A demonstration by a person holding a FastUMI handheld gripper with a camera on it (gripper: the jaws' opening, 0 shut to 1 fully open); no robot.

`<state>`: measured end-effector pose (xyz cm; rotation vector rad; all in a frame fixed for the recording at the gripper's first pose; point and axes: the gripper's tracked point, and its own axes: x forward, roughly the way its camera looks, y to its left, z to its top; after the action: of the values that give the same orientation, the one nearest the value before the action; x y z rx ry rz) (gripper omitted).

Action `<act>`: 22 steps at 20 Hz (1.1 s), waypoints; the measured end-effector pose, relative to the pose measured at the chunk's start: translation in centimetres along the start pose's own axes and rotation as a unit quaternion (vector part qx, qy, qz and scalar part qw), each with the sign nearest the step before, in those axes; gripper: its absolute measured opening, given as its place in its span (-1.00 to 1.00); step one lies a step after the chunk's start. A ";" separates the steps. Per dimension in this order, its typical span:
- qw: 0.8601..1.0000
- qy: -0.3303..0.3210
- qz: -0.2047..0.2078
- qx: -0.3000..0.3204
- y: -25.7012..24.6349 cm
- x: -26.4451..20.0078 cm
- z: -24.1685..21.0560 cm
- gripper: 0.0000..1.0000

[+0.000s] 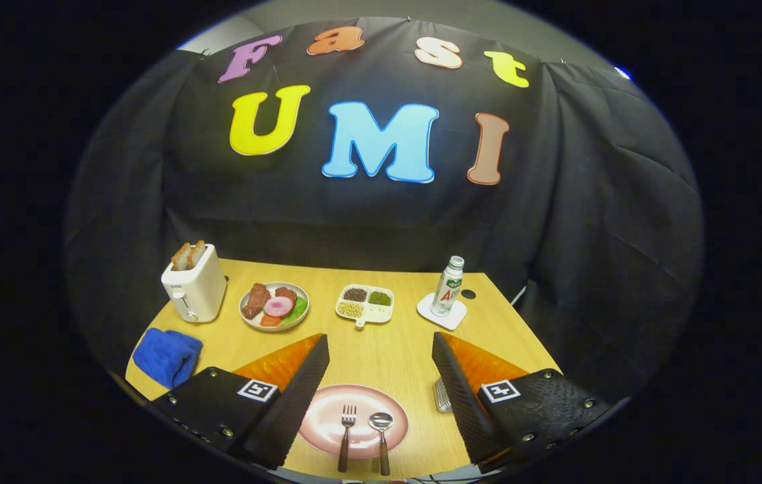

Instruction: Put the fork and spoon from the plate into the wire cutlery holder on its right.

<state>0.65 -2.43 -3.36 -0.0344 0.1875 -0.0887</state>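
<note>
The jaws are wide apart. The fork [347, 430] and spoon [382, 432] lie side by side between them on the plate [320, 417], handles pointing near.

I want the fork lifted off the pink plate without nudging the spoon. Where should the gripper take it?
Probably by the dark handle, coming from above. The fork lies flat beside the spoon, handle overhanging the plate rim. The gripper hangs open above.

hand-held gripper [379, 356] spread, fork [346, 430], spoon [382, 432] between
</note>
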 end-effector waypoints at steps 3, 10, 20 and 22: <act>0.997 0.081 -0.014 0.000 -0.9 0.8 -3.6 0.89; 0.940 0.341 -0.003 0.007 -0.7 0.8 -16.5 0.89; 0.875 0.485 0.009 -0.004 -0.3 -0.7 -25.4 0.89; 0.871 0.491 0.018 -0.002 0.0 -0.3 -26.3 0.88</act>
<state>-4.53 -3.07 -29.16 0.0130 1.2133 -0.0617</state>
